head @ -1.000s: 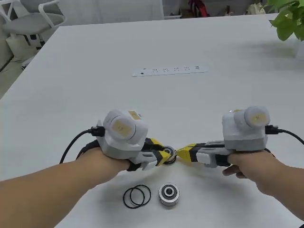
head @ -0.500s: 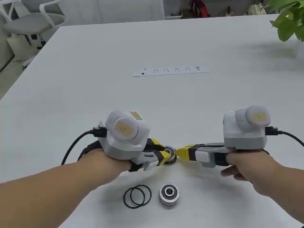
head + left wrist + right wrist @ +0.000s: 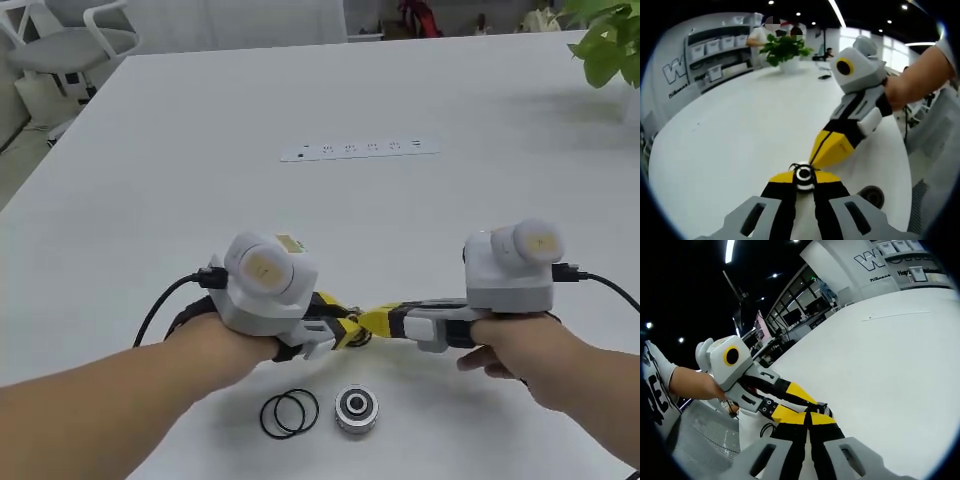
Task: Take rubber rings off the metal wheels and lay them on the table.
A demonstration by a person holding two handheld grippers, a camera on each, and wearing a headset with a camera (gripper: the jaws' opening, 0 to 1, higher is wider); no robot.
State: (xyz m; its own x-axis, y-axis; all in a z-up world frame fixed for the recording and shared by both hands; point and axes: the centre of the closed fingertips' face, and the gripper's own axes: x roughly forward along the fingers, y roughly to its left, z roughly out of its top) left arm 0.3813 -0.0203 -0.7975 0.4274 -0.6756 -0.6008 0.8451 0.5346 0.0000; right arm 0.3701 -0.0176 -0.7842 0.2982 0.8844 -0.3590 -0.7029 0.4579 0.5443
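Head view: left gripper [image 3: 347, 333] has its jaws closed on a small metal wheel [image 3: 354, 336], held just above the table [image 3: 180, 170]. Right gripper [image 3: 363, 322] comes in from the other side with its yellow tips meeting the left tips at the wheel. The jaw gap is too small to read from here. Two loose rubber rings [image 3: 289, 411] lie overlapped on the table in front of the left hand, with a second wheel [image 3: 356, 409] just beside them on the right. Both sit below the grippers, nearer the person. A power strip [image 3: 358, 150] is well apart mid-table, a plant [image 3: 606, 42] is at the far right corner, and a chair [image 3: 62, 42] stands off the far left edge.

Left gripper view: left gripper [image 3: 804, 177] pinches the metal wheel [image 3: 804, 173] between its yellow tips, hub facing the camera. Right gripper [image 3: 816, 158] angles down from the upper right with its tips together, touching the wheel's top edge. A thin black loop shows at that contact, but I cannot tell if it is a ring. The second wheel [image 3: 871, 195] is on the table, right of the jaws. The plant [image 3: 785, 48] is at the far end.

Right gripper view: right gripper [image 3: 810, 418] has its jaws pressed together with no visible gap, and I cannot tell whether a ring is caught between them. Left gripper [image 3: 818, 408] enters from the left, tips right at the right tips. The wheel is mostly hidden at that junction.
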